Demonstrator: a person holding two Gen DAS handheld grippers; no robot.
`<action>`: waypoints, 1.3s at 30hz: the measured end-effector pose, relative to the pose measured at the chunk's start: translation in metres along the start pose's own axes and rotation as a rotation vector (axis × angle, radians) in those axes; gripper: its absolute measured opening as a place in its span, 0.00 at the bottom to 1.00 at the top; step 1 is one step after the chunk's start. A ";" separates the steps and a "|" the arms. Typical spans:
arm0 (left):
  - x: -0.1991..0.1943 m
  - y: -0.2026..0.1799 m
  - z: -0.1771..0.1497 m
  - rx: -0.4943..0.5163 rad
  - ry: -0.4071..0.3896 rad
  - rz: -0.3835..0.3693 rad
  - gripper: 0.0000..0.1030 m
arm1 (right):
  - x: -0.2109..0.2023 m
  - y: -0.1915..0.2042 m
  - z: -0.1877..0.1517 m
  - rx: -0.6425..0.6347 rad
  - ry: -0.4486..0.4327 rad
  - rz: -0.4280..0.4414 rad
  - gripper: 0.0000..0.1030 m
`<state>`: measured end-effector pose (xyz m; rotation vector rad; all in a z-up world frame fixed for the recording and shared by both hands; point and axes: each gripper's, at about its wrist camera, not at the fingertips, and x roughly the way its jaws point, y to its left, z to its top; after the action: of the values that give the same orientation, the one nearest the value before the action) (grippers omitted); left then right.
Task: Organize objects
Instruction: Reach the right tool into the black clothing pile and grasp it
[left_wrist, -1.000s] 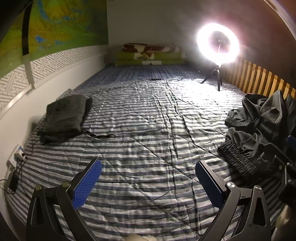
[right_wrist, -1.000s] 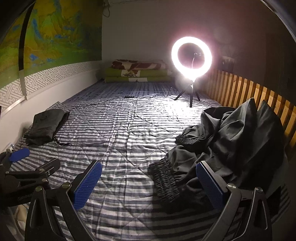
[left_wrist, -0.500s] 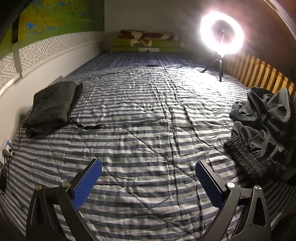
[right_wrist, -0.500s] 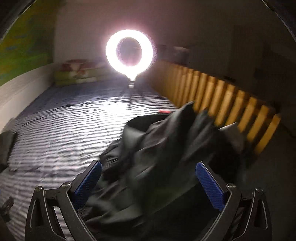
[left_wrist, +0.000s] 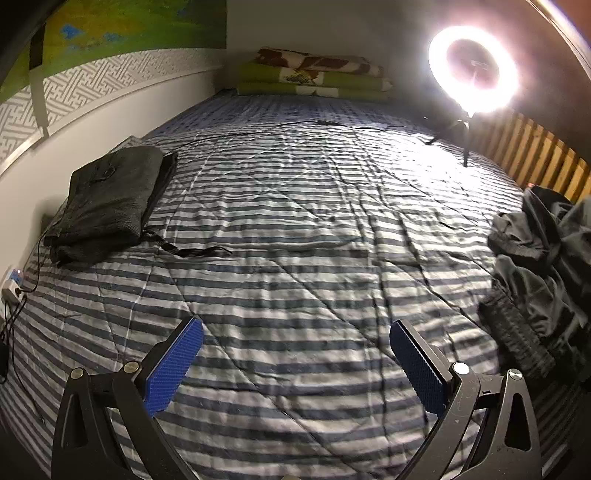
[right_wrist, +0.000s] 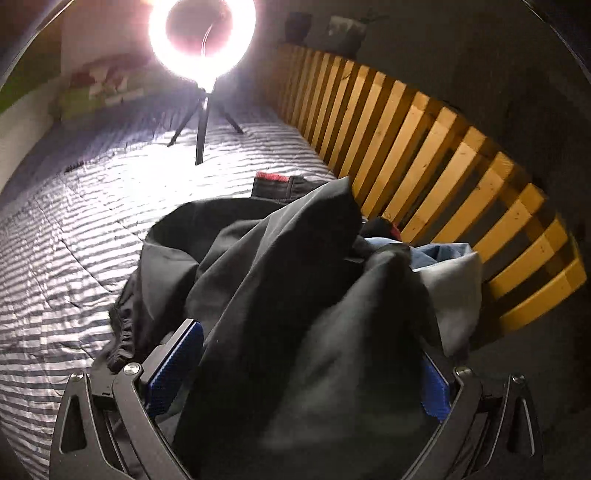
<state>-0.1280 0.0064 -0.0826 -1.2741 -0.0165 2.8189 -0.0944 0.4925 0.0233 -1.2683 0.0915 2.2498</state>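
A striped quilt (left_wrist: 295, 229) fills the left wrist view; the left gripper (left_wrist: 295, 363) hangs spread wide above it, a folded garment (left_wrist: 107, 206) far left. The right wrist view alone shows slats (right_wrist: 424, 155); dark clothes (right_wrist: 295, 295) bulge between the right gripper's (right_wrist: 314, 373) parted pads.

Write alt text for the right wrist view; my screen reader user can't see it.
The right gripper sits open around a crumpled dark garment heaped on a striped bedspread. A wooden slat rail runs behind the heap, and a lit ring light stands on a tripod further along the bed.
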 end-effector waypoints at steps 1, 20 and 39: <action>0.002 0.004 0.001 -0.010 0.003 0.005 0.99 | 0.002 0.002 0.000 -0.005 0.011 0.006 0.95; 0.013 0.038 -0.003 -0.046 -0.012 0.133 0.99 | -0.253 0.075 0.034 -0.258 -0.437 0.310 0.04; -0.090 0.138 0.012 -0.264 -0.223 0.140 0.99 | -0.459 0.182 0.012 -0.357 -0.711 0.517 0.05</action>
<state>-0.0829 -0.1358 -0.0114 -1.0271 -0.3312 3.1510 -0.0079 0.1455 0.3638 -0.5525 -0.2900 3.1468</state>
